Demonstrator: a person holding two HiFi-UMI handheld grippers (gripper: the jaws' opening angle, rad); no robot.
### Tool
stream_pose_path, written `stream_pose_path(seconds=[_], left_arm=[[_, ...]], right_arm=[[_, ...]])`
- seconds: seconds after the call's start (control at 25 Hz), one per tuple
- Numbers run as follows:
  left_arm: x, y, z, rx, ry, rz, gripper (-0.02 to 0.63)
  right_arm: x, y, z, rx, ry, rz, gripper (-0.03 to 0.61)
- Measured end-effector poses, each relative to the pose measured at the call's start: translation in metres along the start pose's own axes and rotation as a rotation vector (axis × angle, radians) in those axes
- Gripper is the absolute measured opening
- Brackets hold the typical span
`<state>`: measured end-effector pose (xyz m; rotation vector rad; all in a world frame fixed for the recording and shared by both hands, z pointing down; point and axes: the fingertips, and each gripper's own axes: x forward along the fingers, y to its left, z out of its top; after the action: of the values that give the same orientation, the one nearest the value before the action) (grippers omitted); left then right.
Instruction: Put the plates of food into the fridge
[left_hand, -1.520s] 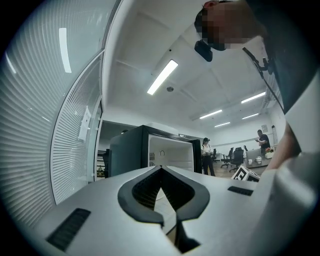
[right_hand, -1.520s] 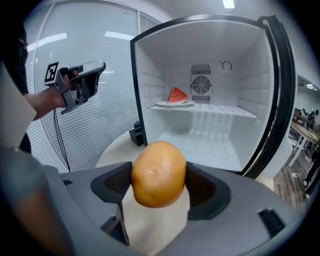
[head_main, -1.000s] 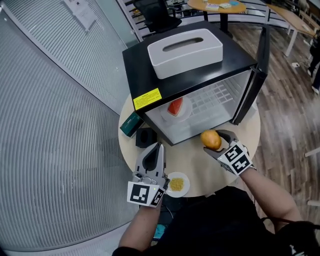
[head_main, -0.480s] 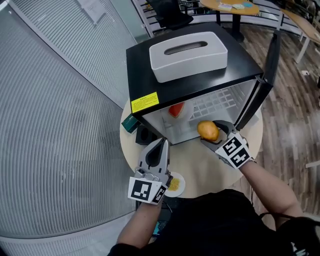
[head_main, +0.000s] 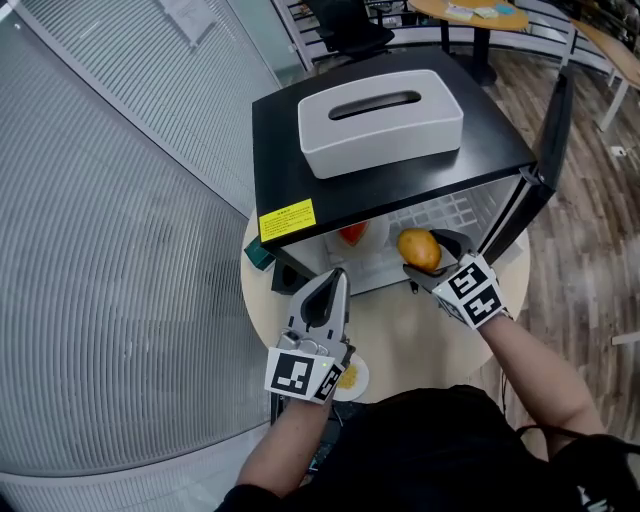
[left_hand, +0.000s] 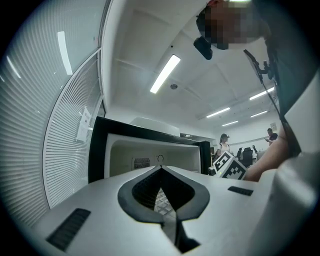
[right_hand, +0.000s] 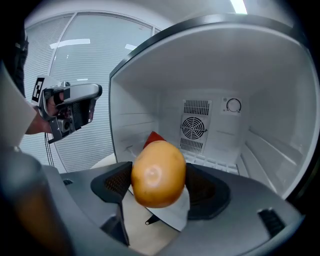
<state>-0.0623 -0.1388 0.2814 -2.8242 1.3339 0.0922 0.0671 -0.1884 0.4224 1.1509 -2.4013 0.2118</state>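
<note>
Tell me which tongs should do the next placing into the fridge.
Right. The right tongs are shut on the yellow fruit at the mouth of the open fridge, likely needing only to reach in. The left tongs are shut, empty, near the small plate.

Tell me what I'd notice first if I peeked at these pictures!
Your eye lands on the smooth orange-yellow fruit, clamped in the right gripper at the mouth of the open black mini fridge. Next comes the big white rectangular box sitting on the fridge's top. There's also a red wedge of food inside the fridge.
</note>
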Motion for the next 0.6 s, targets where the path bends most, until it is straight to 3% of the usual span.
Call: stream_pose_path(seconds=[0.6], left_arm=[[0.035,0.005,-0.013,-0.007,0.029,-0.014,0.006]], right_arm=[[0.041,-0.037,0.007,0.034,-0.002,-0.003,0.35]])
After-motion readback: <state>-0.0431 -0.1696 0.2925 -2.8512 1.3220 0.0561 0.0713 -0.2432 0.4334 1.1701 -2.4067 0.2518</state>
